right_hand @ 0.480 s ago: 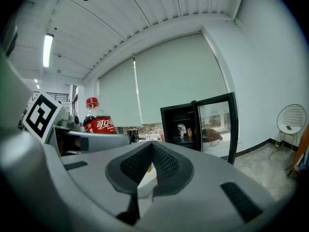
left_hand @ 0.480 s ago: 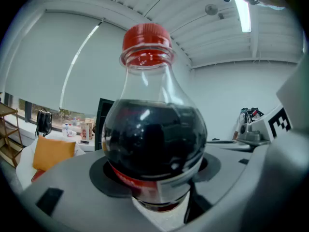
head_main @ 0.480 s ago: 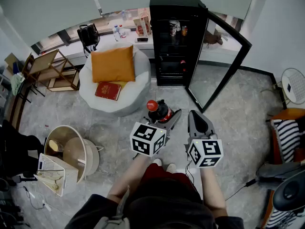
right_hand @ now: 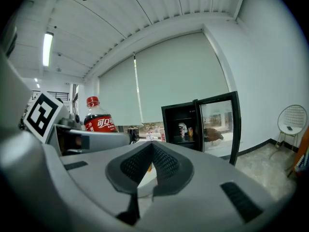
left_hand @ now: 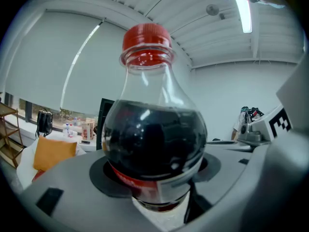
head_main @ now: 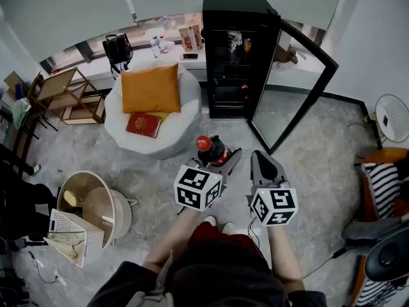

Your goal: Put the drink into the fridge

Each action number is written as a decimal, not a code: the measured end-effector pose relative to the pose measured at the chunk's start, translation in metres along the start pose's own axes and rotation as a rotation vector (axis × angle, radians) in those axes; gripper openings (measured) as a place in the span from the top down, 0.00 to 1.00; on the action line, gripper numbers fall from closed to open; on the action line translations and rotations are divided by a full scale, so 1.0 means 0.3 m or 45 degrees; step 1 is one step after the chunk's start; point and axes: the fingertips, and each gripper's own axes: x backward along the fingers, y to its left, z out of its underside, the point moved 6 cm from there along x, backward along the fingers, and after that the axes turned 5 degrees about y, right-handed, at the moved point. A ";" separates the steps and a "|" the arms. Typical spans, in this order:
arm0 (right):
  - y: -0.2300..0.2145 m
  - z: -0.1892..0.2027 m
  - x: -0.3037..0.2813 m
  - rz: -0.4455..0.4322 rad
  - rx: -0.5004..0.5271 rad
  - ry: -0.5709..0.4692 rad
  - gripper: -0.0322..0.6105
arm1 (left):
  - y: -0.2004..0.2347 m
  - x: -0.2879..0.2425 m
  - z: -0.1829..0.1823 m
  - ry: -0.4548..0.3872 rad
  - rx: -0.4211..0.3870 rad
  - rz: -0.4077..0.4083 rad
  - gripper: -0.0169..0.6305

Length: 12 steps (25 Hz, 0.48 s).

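cola bottle [head_main: 213, 149] in left gripper [head_main: 221, 155]

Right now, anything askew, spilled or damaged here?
Nothing stands out. The cola bottle sits upright, gripped in the left hand-held gripper. The fridge door is open, which suits the task. No spill or damage visible.

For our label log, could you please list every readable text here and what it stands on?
"可口": white script on the red label of the bottle, only partly in view.
Cover of the red book: too small to read.
Print on the boxes by the window: too small to read.
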 end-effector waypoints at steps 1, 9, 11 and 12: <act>0.002 0.001 -0.006 0.000 -0.001 0.002 0.92 | 0.006 0.000 0.001 0.001 0.001 0.002 0.49; 0.032 0.020 -0.076 -0.013 -0.030 0.027 0.92 | 0.077 0.005 0.004 0.007 0.006 0.004 0.49; 0.043 0.022 -0.101 -0.013 -0.027 0.038 0.92 | 0.104 0.006 -0.001 0.004 0.008 0.001 0.49; 0.050 0.022 -0.112 -0.012 -0.025 0.041 0.92 | 0.118 0.008 -0.002 0.003 0.007 0.000 0.49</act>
